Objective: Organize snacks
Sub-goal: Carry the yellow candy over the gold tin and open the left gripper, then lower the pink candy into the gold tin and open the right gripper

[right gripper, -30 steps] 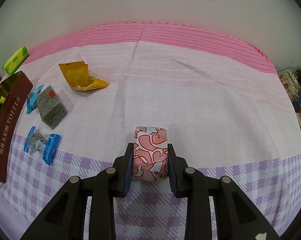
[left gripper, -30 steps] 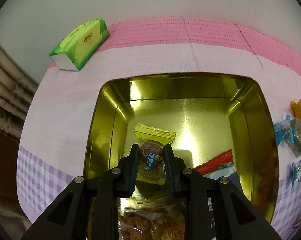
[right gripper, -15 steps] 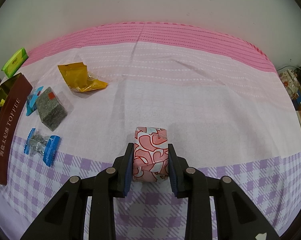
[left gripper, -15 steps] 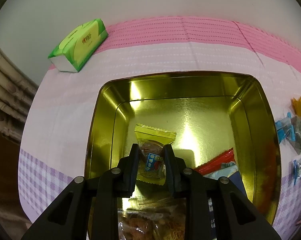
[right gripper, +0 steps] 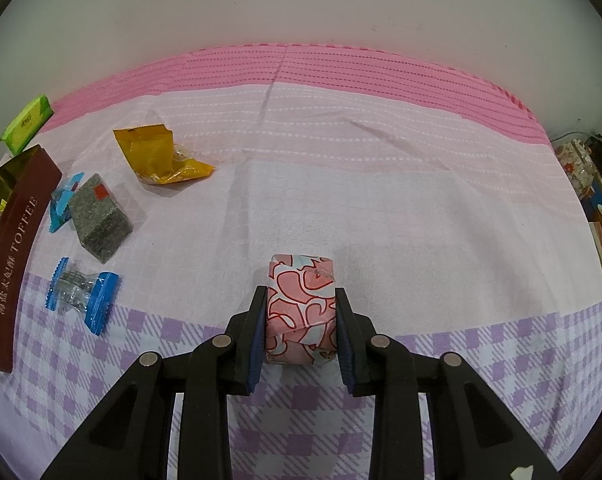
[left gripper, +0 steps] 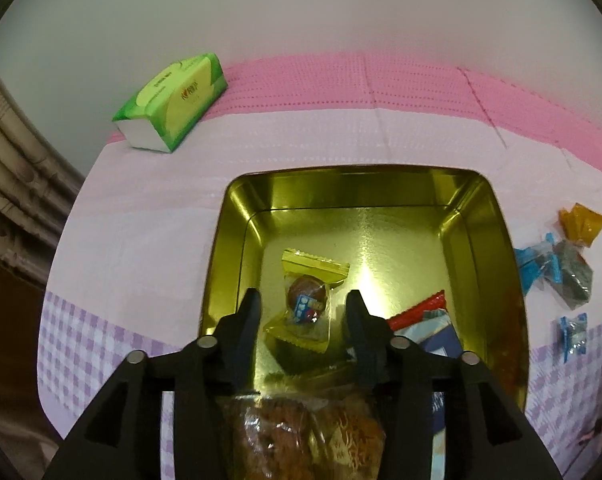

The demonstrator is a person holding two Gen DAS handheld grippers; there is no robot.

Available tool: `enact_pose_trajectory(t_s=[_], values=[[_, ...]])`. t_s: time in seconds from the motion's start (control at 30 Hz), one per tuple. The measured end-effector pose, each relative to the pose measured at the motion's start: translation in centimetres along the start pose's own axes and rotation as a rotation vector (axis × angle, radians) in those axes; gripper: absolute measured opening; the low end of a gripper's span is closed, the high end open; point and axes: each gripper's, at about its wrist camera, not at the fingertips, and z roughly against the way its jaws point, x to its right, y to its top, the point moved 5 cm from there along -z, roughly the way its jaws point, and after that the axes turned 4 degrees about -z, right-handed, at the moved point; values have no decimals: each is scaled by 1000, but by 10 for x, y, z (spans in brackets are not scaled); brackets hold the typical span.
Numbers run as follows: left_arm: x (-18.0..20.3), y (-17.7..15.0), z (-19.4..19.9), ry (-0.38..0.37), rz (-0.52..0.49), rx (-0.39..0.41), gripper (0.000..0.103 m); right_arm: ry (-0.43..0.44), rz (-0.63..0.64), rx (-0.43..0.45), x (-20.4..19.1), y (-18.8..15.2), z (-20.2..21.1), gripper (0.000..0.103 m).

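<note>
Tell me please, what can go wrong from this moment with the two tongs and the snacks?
1. The left tongs are opening around the yellow snack packet in the gold tin; it might catch on a finger and lift out.
2. The right tongs grip the pink heart-patterned packet; a hard squeeze could crush it.
3. Carrying it to the tin may brush the grey packet.

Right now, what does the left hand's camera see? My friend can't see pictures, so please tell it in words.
The left gripper is opening its jaws over a gold tin, letting go of a yellow-wrapped snack that lies between them. More snack packets lie in the tin's near end. The tin sits on a pink and purple tablecloth, with a green tissue pack behind it.
</note>
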Motion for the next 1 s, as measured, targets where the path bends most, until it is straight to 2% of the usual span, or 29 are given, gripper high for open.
enact_pose_trajectory(t_s=[0.03,0.13,0.4,0.67,0.83,1.0], values=[[-1,-1,3,4,4,5,59,-2,-1,0,0,0,0,28],[-7,-7,14,25,18,26,72,-7,-5,-2,-1,0,0,28],[-22,-26,31,45,44,42,73,-15,-10,-2,-2,1,1,28],[-47,-51,54,100,152,69,74,-9,-7,22,-12,4,12,27],[-64,-55,60,103,216,77,76,45,58,59,-44,15,32,27],[-83,-56,58,157,252,80,76,138,141,92,-96,22,53,27]])
